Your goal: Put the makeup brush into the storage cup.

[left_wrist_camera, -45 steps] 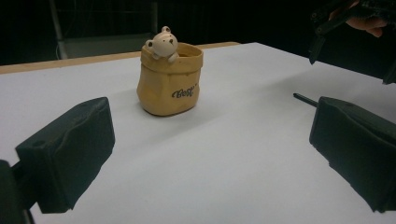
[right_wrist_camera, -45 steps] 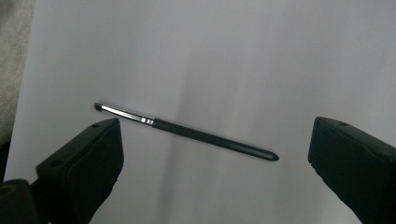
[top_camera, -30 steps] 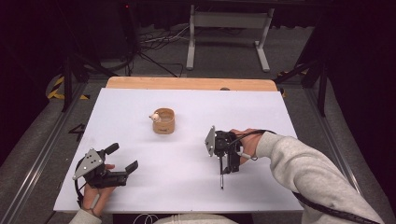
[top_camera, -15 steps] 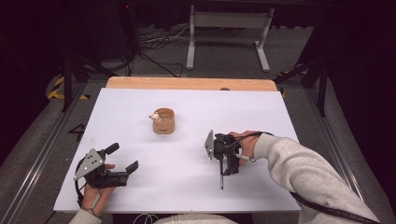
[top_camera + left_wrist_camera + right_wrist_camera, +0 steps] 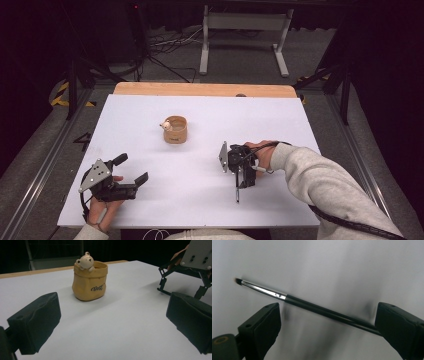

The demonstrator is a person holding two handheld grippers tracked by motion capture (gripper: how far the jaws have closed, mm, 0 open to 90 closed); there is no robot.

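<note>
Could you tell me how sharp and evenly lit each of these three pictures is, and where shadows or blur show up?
High view: white table top evenly lit, surroundings dark. Left gripper view: tan ceramic pot with a bear figure fairly sharp, near black jaws soft, faint shadow beside the pot. Right gripper view: thin black-handled brush with a silver ferrule in focus, its bristle tip slightly soft, smeared grey shadows under it, jaws blurred.

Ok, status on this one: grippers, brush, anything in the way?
Right gripper open, jaws either side of the makeup brush lying on the table. Left gripper open, idle near the front edge. Bear cup stands apart; nothing in the way.
</note>
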